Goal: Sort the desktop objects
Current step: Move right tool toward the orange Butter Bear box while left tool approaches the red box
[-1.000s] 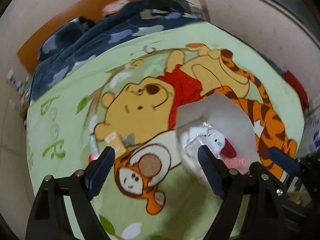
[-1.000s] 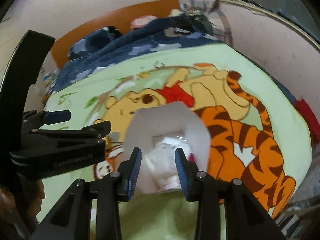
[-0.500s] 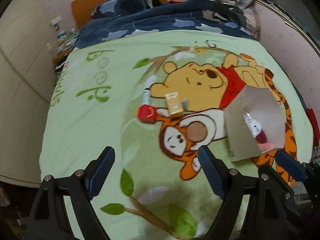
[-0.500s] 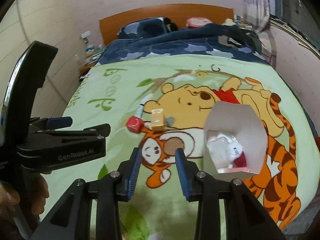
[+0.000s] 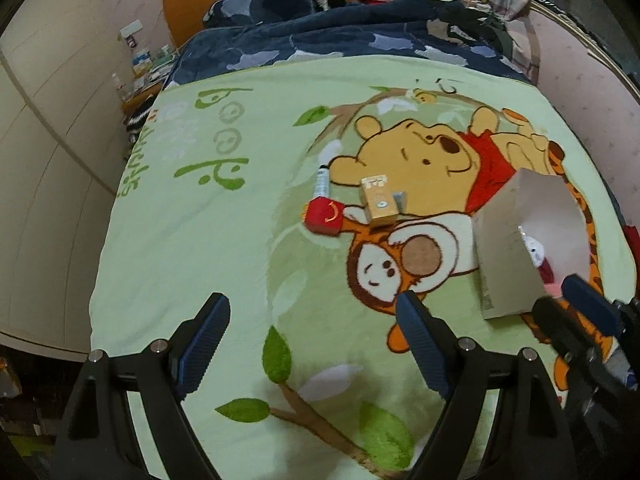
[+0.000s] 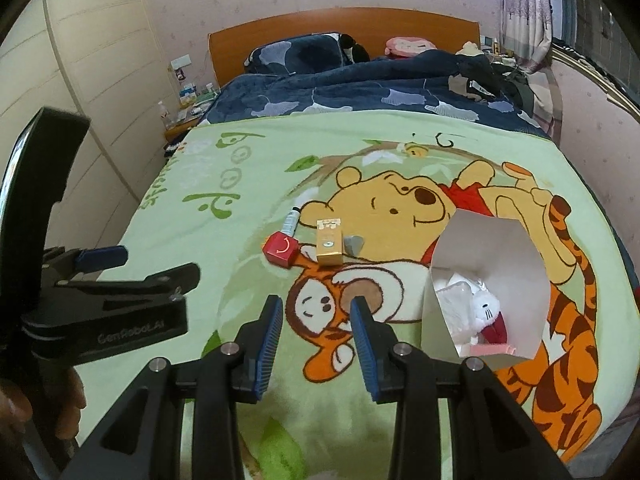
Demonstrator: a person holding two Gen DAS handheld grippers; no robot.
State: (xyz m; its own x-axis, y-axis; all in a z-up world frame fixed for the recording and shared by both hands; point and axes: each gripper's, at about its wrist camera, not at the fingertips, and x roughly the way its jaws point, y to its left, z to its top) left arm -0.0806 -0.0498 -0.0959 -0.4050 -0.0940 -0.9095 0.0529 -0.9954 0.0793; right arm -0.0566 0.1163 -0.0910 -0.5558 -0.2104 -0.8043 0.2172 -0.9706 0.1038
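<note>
The black body of the left gripper [image 6: 102, 300], seen from the right wrist camera, carries the raised lettering "GenRobot.AI". The green blanket [image 5: 192, 248] has "Pooh" stitched in darker green, lying upside down to both cameras. The red box [image 6: 281, 251] shows a white curved mark, and the yellow box [image 6: 329, 243] has a white top with small print too fine to read.

The left gripper [image 5: 308, 344] hangs above the blanket with its blue-padded fingers [image 5: 204, 344] wide apart, holding and touching nothing. The right gripper [image 6: 316, 336] also hovers over the blanket, its fingers [image 6: 269, 336] parted by a moderate gap with nothing between them.

The red box, the yellow box, a small grey piece [image 6: 353, 245] and a white tube [image 6: 292, 220] lie close together on the blanket, ahead of both grippers. The tube's lower end touches the red box; the grey piece sits just beside the yellow box. To the right stands an open white paper bag [image 6: 492, 240], which holds a white plush toy [image 6: 486, 308], crumpled clear plastic and a pink item.
</note>
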